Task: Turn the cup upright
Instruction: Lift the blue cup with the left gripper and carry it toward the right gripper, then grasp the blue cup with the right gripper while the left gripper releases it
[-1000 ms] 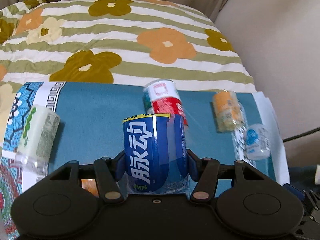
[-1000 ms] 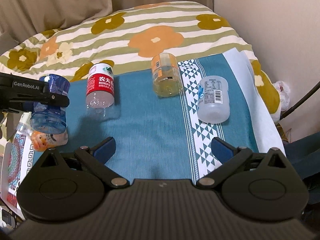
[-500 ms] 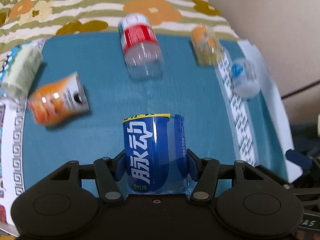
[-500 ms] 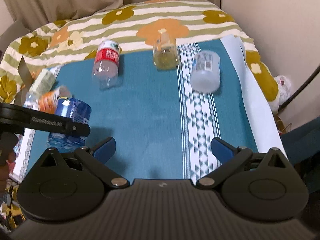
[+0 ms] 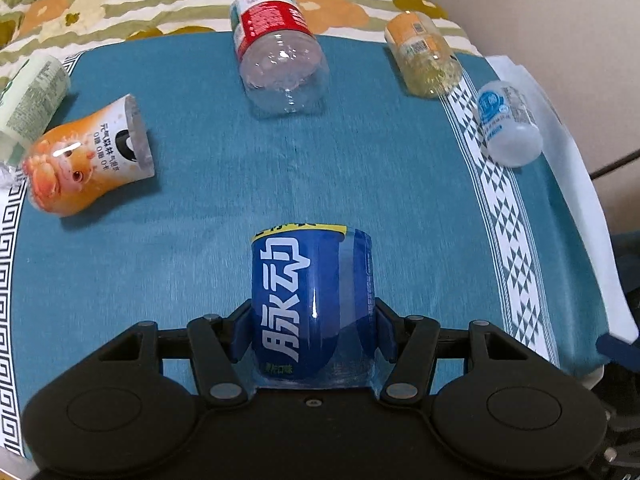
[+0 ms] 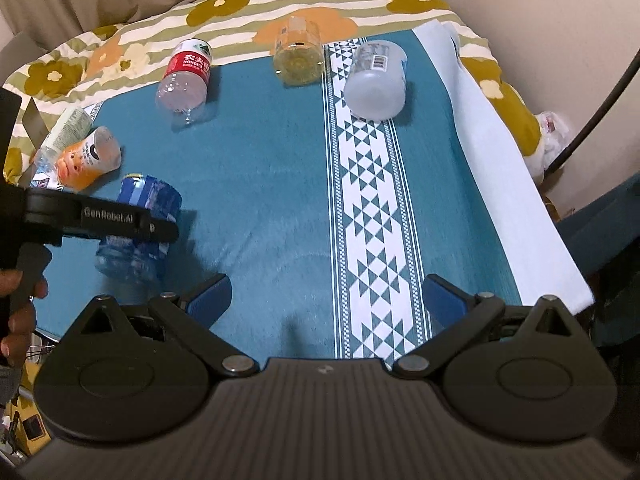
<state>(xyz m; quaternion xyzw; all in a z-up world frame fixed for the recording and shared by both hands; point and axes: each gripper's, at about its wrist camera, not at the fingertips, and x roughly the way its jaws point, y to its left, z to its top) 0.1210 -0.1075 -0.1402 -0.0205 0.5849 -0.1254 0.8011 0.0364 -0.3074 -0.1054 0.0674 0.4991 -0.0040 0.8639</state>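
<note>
Over the teal cloth [image 5: 400, 200], left claw [image 5: 312, 336] pinches glossy cylindrical blue cup [image 5: 312, 304].

Black left gripper [image 5: 312, 336] and right gripper [image 6: 326, 300], blue pads, silver pivot screws, white "GenRobot.AI" lettering

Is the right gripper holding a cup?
No, the right gripper has its jaws spread wide with only the teal cloth between them.

Left wrist view sits low and close, looking forward across the teal cloth [image 5: 400, 184] toward the floral blanket [image 5: 192, 4] at frame top; right wrist view looks down from higher, farther back; both share the cloth and red-labelled bottle [image 6: 186, 78].
</note>
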